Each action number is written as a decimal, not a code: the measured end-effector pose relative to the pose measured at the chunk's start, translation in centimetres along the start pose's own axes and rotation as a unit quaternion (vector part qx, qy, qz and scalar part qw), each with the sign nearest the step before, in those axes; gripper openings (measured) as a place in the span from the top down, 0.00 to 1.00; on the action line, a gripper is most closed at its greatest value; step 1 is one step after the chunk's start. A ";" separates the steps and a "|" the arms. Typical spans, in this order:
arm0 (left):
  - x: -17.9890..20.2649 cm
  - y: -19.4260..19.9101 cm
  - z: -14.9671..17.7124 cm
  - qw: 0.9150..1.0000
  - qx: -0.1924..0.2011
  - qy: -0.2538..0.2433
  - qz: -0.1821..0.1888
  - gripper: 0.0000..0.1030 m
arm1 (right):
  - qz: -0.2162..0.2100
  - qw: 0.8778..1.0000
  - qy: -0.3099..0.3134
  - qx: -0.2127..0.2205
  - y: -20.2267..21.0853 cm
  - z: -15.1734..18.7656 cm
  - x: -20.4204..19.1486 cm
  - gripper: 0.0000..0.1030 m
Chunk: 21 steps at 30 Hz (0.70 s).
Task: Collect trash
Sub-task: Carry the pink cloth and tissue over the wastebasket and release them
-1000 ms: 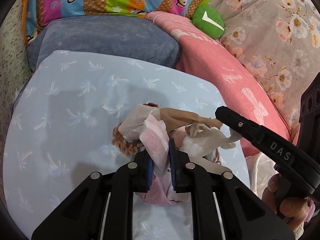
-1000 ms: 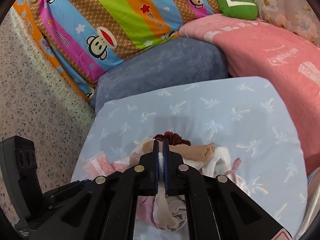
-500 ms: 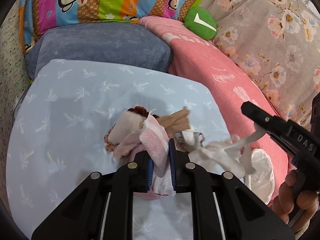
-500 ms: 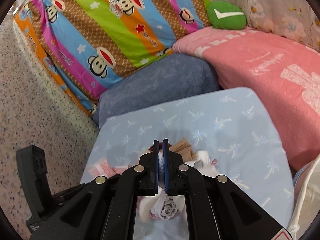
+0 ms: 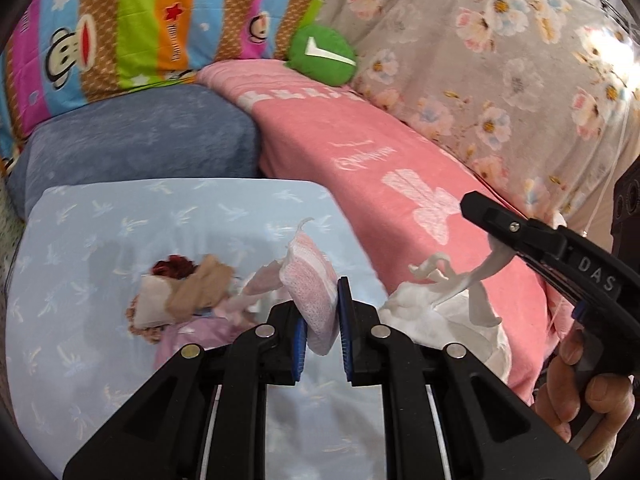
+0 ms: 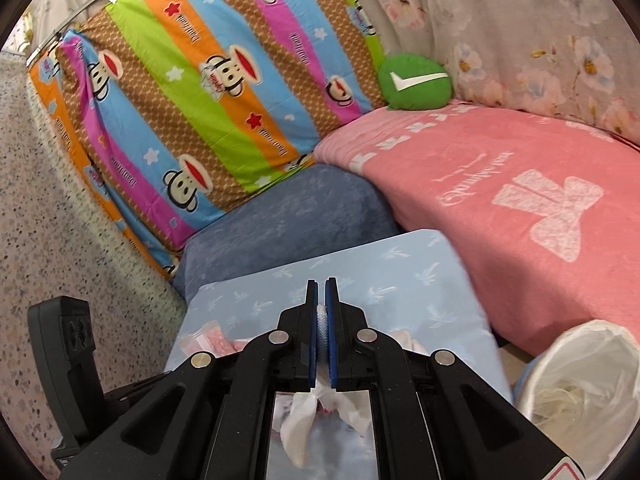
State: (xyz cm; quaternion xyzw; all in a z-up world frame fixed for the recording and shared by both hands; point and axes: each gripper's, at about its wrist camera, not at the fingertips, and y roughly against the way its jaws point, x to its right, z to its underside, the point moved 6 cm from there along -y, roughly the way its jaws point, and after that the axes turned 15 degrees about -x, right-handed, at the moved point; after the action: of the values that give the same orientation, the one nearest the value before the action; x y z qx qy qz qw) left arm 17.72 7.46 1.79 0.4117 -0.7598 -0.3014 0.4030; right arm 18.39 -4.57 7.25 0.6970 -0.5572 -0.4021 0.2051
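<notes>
My left gripper [image 5: 322, 312] is shut on a pink-and-white mesh cloth scrap [image 5: 314, 280], held above the light blue cushion [image 5: 120, 240]. A pile of trash scraps [image 5: 188, 296] in beige, dark red and pink lies on the cushion to its left. My right gripper [image 6: 322, 300] is shut on a white rag [image 6: 298, 420] that hangs below its jaws; in the left wrist view the rag [image 5: 476, 276] dangles over a white-lined trash bin [image 5: 448, 320]. The bin also shows in the right wrist view [image 6: 580, 376], at lower right.
A pink towel-covered cushion [image 5: 392, 160] lies right of the blue cushion, a grey-blue pillow [image 5: 132, 140] behind it. A striped monkey-print pillow [image 6: 208, 92], a green round cushion [image 5: 322, 56] and a floral cloth [image 5: 500, 60] stand at the back. Speckled floor [image 6: 60, 220] is at left.
My right gripper has lifted the white rag off the pile and carried it right, over the bin. My left gripper has risen and shifted right with the pink mesh scrap.
</notes>
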 end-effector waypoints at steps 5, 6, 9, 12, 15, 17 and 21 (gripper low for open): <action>4.9 -1.1 0.1 0.999 -0.006 -0.043 0.015 0.86 | 0.023 0.999 -0.022 0.018 3.4 0.6 4.7 0.96; 5.9 -1.4 0.1 0.998 -0.008 -0.051 0.020 0.86 | 0.027 0.999 -0.028 0.022 4.1 0.8 5.8 0.96; 8.7 -2.4 0.2 0.997 -0.015 -0.073 0.029 0.86 | 0.040 0.998 -0.048 0.030 6.0 1.5 9.1 0.96; 11.5 -3.5 0.5 0.994 -0.026 -0.094 0.038 0.86 | 0.052 0.996 -0.069 0.036 7.5 2.4 12.2 0.96; 14.0 -4.5 1.0 0.992 -0.036 -0.113 0.045 0.86 | 0.064 0.993 -0.088 0.040 8.6 3.3 15.1 0.96; 15.4 -5.0 1.3 0.990 -0.042 -0.125 0.052 0.86 | 0.073 0.991 -0.101 0.041 9.3 3.9 17.0 0.96; 17.9 -6.1 1.9 0.986 -0.056 -0.144 0.063 0.86 | 0.090 0.987 -0.123 0.042 10.1 5.0 20.1 0.96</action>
State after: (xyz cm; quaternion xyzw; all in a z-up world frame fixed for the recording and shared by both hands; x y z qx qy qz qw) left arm 12.40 -10.77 2.58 0.2918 -0.8161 -0.3735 0.3305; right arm 9.39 -25.67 5.02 0.5972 -0.6549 -0.4413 0.1406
